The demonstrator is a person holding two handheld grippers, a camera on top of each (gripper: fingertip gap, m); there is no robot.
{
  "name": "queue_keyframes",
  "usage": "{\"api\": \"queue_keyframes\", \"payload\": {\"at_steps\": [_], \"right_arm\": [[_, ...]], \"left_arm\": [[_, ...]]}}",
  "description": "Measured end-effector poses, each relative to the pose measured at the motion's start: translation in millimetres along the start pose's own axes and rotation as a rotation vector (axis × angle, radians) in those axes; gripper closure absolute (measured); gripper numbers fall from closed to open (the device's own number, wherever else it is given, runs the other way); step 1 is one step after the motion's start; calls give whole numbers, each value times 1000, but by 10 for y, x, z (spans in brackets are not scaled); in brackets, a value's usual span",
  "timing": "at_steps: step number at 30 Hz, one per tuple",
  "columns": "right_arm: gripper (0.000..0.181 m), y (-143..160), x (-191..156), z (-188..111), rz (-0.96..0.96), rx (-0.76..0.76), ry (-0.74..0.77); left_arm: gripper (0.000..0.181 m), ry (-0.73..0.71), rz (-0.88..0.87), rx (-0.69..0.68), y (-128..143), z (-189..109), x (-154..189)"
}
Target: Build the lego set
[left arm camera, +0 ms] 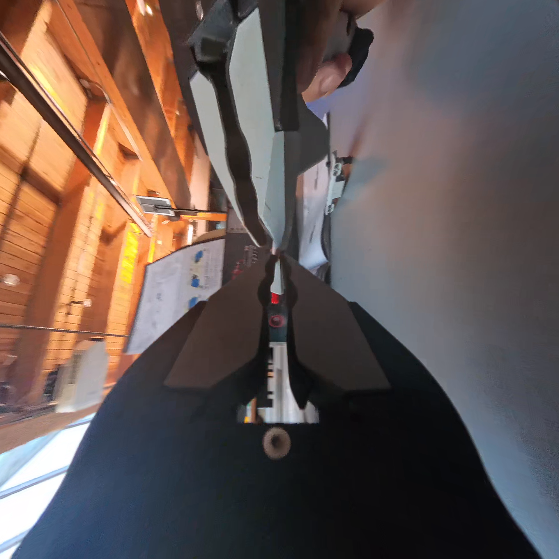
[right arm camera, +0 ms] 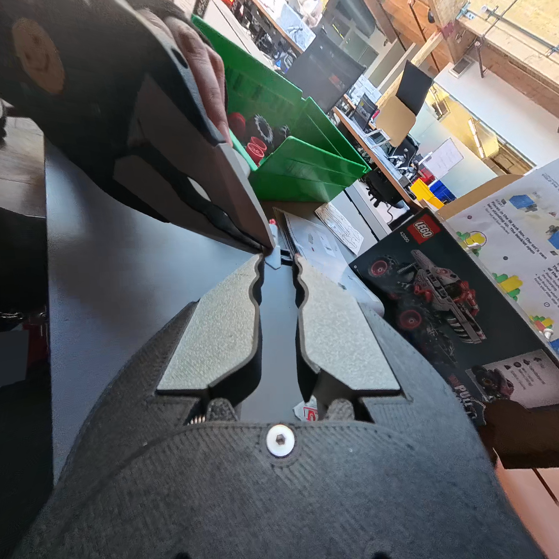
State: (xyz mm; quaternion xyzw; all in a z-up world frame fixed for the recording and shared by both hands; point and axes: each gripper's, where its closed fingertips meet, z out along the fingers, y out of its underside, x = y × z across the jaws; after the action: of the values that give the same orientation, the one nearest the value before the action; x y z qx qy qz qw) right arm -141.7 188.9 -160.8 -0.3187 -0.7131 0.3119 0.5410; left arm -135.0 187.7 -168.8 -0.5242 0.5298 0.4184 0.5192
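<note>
Up off the grey bench (right arm camera: 127, 272), the two claws meet tip to tip. The left claw (left arm camera: 276, 290) is pinched on a small lego assembly (left arm camera: 277, 305), a white piece with a red and dark bit behind it, sitting between its fingers. The right claw (right arm camera: 278, 263) is spread a little, tips just at the white end of that same assembly (right arm camera: 273, 257), so I'd guess a piece is being pressed on or handed across.

Progress-wise it looks early to me. The green bins (right arm camera: 302, 169) hold red wheel hubs (right arm camera: 256, 148) and black tyres (right arm camera: 263, 130), none fitted. The set's box (right arm camera: 438, 302) stands at the right, with the instruction booklet (right arm camera: 317, 242) lying open past the claws. Another small white and black chunk (left arm camera: 335, 178) sits on the bench in the left view, too blurry to make out.

Pose: the left claw is rolled sideways, so the bench stands like a wall in its view, with the person's hand (right arm camera: 208, 81) wrapped around the body. The right comes in low, pointing across the bench.
</note>
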Motion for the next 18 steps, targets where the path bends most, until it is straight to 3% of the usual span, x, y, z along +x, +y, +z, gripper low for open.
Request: {"api": "queue_keyframes", "payload": {"at_steps": [5,9,18], "right_arm": [[177,14,193,-64,27,2,100],[180,200,435,-86,133,-68,193],[181,295,602,-137,278,-56,212]], "left_arm": [[181,109,-120,-68,155,100,145],[181,200,-170,-111,204,159,320],[180,387,-287,-181,276,217,655]]}}
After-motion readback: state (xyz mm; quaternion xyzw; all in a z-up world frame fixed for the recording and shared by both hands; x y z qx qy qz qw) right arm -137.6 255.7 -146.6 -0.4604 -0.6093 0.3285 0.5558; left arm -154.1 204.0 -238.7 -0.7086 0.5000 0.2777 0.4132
